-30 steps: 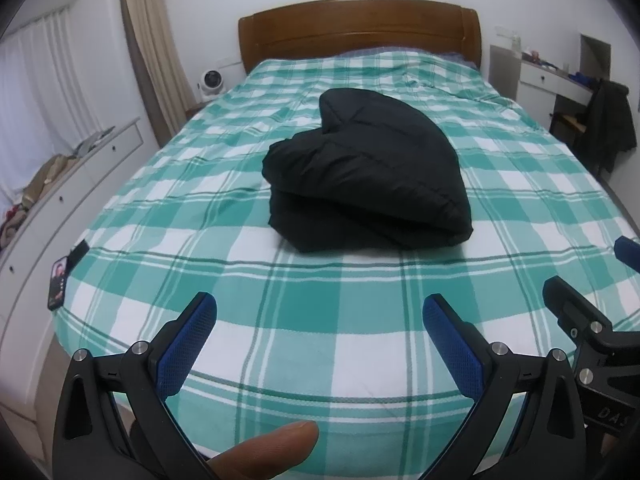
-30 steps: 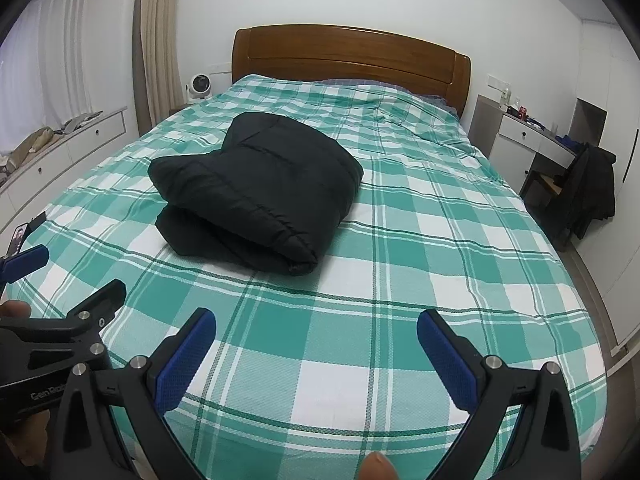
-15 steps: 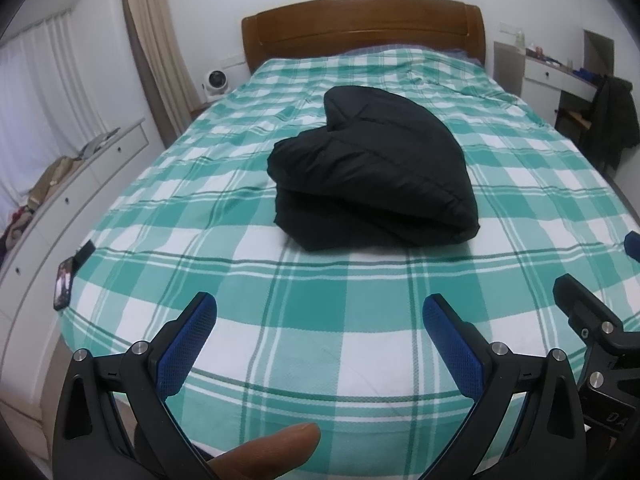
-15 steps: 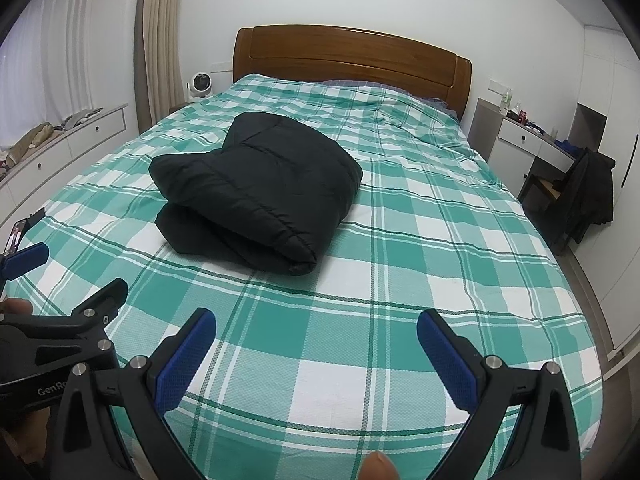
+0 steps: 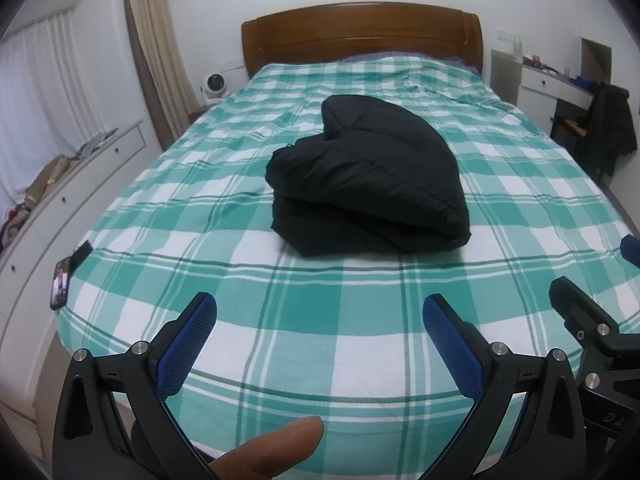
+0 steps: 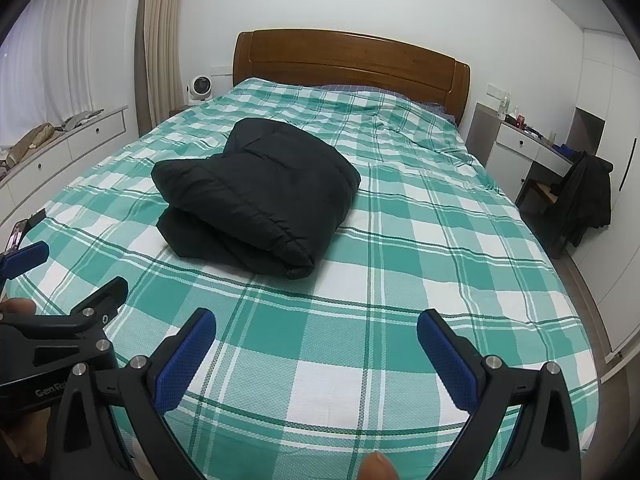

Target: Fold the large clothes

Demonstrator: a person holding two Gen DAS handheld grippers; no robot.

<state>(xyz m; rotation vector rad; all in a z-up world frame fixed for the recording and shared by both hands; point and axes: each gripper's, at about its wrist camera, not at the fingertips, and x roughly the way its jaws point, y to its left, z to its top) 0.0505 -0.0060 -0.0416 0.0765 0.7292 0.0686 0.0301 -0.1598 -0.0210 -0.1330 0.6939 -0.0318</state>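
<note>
black puffy jacket [image 5: 368, 176] sits folded into a thick bundle near the middle of the bed [image 5: 320, 340], on the green and white checked cover, top layer doubled over the lower one, folded edge facing the foot of the bed. in the right wrist view the same jacket [image 6: 256, 192] lies left of centre. left gripper [image 5: 320, 316] hovers over the foot end of the bed, jaws wide apart, blue pads showing, nothing between them, well apart from the jacket. right gripper [image 6: 316, 332] same deal, jaws spread wide, empty, over the foot end, well short of the bundle. each gripper shows at the edge of the other's view: right one at the far right of the left view, left one at the far left of the right view, so they sit side by side. a fingertip [image 5: 272, 452] pokes in at the bottom of the left view, another bit of finger [image 6: 378, 466] at the bottom of the right view. wooden headboard [image 5: 360, 32] at the far end. small white fan [image 5: 214, 86] beside the bed on the left. phone [image 5: 60, 284] at the left edge of the bed near the foot. white drawer unit [image 5: 60, 200] along the left wall with clothes piled on top. dark garment on a chair [image 6: 588, 196] at the right by a white desk [image 6: 528, 144].
</note>
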